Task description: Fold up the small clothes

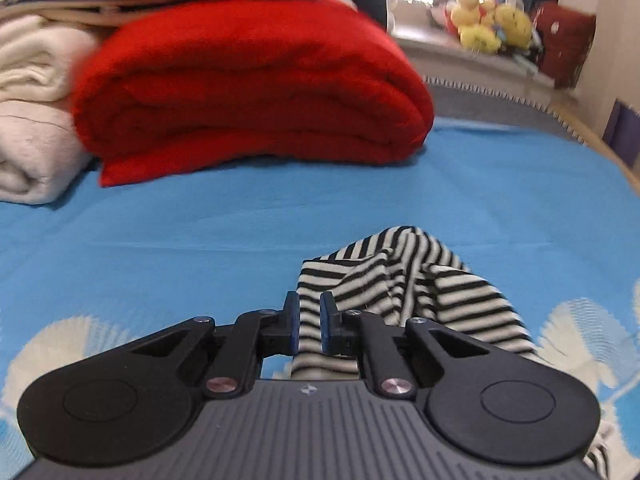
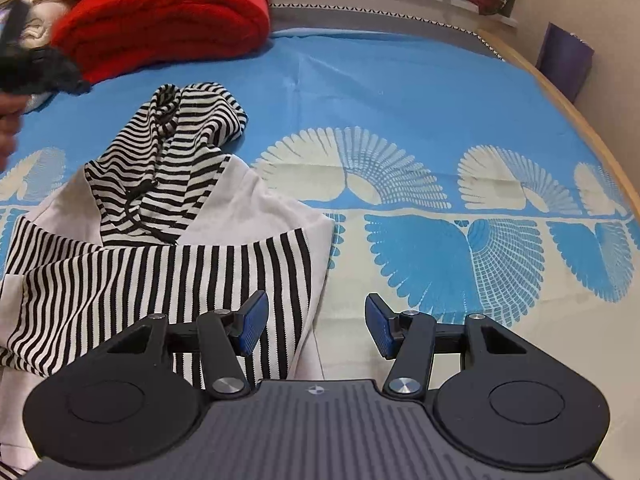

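Observation:
A small black-and-white striped hooded garment (image 2: 160, 200) with white panels lies on the blue bedspread (image 2: 400, 88), partly folded, its hood bunched toward the far end. My left gripper (image 1: 310, 320) is shut on a striped fold of the garment (image 1: 400, 280) and holds it raised above the bedspread. My right gripper (image 2: 316, 324) is open and empty, hovering over the garment's right edge, its left finger (image 2: 252, 322) above the striped fabric. The other gripper shows blurred at the right wrist view's left edge (image 2: 36, 72).
A folded red blanket (image 1: 248, 88) and cream blankets (image 1: 32, 120) are stacked at the far left of the bed. Stuffed toys (image 1: 492, 24) sit on a ledge beyond. The bed's wooden edge (image 2: 580, 120) curves along the right.

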A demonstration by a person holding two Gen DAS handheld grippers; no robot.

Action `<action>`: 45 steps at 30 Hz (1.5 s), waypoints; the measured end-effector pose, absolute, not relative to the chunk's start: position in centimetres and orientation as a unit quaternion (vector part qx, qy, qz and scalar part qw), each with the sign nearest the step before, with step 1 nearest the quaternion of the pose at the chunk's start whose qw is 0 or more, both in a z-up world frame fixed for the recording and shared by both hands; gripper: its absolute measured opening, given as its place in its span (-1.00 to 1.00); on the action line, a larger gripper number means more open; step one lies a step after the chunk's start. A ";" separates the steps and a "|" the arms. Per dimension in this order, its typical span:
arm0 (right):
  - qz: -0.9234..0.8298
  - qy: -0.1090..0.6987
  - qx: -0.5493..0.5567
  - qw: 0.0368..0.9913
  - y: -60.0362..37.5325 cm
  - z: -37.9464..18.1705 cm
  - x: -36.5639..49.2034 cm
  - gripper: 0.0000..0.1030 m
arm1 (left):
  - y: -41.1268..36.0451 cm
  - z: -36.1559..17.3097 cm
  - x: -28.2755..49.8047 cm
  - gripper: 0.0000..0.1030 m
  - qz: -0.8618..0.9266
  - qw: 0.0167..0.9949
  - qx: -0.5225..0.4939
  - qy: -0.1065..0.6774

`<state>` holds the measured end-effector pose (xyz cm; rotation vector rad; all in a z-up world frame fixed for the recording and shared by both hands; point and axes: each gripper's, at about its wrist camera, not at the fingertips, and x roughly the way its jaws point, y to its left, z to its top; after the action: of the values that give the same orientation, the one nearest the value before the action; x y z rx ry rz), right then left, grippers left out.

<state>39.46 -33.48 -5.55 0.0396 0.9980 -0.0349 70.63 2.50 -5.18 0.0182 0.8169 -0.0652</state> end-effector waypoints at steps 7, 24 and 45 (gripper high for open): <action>-0.033 0.477 0.007 0.878 -33.1 -6.4 40.0 0.08 | 2.8 -10.8 79.4 -0.28 -0.009 0.902 -0.053 0.429; -0.037 0.473 0.003 0.880 -34.4 -6.4 40.2 0.08 | -1.2 -11.6 80.6 -0.89 -0.065 0.907 0.028 0.415; -0.033 0.432 0.184 0.882 -37.4 -2.3 38.0 0.07 | 9.9 -3.5 39.6 -0.16 -0.158 0.873 -0.052 0.459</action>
<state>37.95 -37.45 -2.28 0.3839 0.9004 -0.0687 39.56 9.87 -3.51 -0.1083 0.9596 -0.3295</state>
